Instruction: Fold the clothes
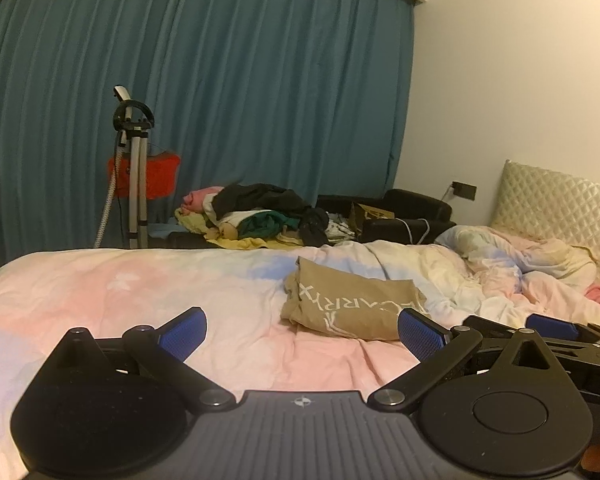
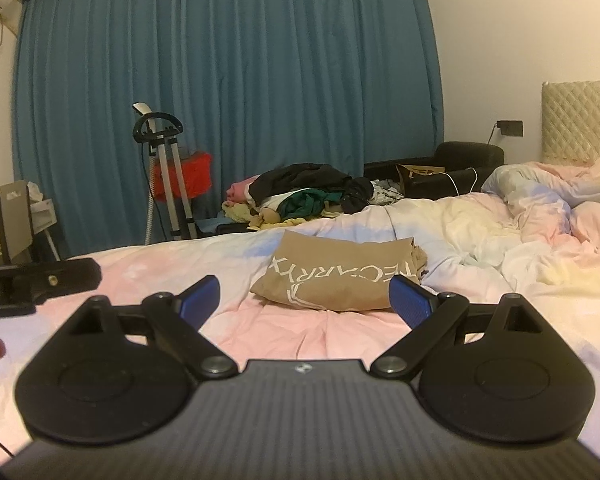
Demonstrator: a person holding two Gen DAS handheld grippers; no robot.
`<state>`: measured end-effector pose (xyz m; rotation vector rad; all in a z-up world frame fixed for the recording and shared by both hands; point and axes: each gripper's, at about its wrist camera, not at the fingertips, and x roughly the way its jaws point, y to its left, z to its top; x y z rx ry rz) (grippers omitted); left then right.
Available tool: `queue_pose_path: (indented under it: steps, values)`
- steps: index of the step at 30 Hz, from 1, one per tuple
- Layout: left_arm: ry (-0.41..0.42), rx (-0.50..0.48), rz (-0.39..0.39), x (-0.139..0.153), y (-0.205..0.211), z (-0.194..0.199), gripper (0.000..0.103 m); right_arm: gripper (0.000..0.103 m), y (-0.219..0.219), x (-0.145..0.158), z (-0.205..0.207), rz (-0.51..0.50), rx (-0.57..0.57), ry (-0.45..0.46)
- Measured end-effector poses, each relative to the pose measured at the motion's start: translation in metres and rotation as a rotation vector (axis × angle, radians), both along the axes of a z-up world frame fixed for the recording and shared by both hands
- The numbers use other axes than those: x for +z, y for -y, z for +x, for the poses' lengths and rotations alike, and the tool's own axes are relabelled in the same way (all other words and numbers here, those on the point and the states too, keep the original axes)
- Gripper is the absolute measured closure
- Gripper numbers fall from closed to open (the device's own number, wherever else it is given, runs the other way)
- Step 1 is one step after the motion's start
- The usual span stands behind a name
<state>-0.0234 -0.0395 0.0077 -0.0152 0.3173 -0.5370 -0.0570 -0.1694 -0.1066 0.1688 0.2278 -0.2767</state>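
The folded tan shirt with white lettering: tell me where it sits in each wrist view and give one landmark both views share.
Left wrist view: the folded tan shirt lies right of centre on the pink bedspread, just beyond the left gripper, whose jaws are open.
Right wrist view: it lies at centre, straight ahead of the open right gripper.
Shared landmark: the clothes pile beyond the bed, before the blue curtain.

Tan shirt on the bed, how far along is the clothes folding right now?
Done: the tan shirt lies folded into a compact rectangle on the pastel duvet. In hand: nothing; the left gripper and right gripper are both open and empty, short of the shirt. Left: a jumbled clothes pile beyond the bed's far edge looks unfolded.
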Motion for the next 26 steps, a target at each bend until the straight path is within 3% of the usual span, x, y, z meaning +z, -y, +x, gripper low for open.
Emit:
queue_pose_path:
  steps: [26]
  values:
    - [-0.014,0.026,0.013,-0.0064,0.0008,0.0026,0.000,0.010,-0.0058,-0.0023,0.0006,-0.020,-0.023,-0.019]
